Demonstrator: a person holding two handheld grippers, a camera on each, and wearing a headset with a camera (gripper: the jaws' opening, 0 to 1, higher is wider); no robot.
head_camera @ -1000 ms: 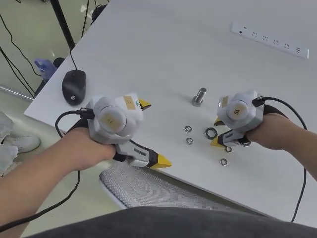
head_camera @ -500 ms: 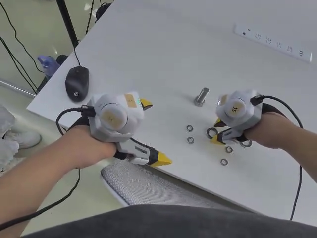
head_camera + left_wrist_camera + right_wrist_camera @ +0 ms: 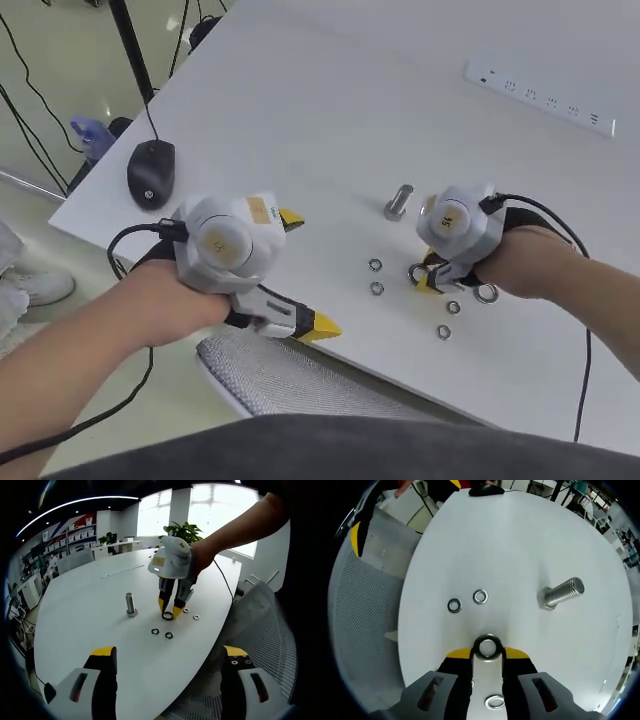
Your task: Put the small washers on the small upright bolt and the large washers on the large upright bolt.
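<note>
My right gripper (image 3: 424,275) is shut on a large dark washer (image 3: 418,272), held low over the white table (image 3: 300,120). That washer (image 3: 487,637) sits between the yellow tips of the right gripper (image 3: 487,653). A large upright bolt (image 3: 399,201) stands just beyond it; in the right gripper view the bolt (image 3: 562,593) is up and to the right. Two small washers (image 3: 375,265) (image 3: 377,288) lie left of the right gripper, two more (image 3: 453,307) (image 3: 443,332) near it, and another large washer (image 3: 487,293) by the hand. My left gripper (image 3: 305,270) is open at the table's front edge, holding nothing.
A black mouse (image 3: 150,173) lies at the table's left corner and a white power strip (image 3: 540,100) at the far right. A grey mesh chair (image 3: 290,375) sits under the front edge, below the left gripper. Cables hang off the left side.
The right gripper's jaws, open around the large washer a second ago, have shut on it. The left gripper has held its place; the head camera shifted slightly.
</note>
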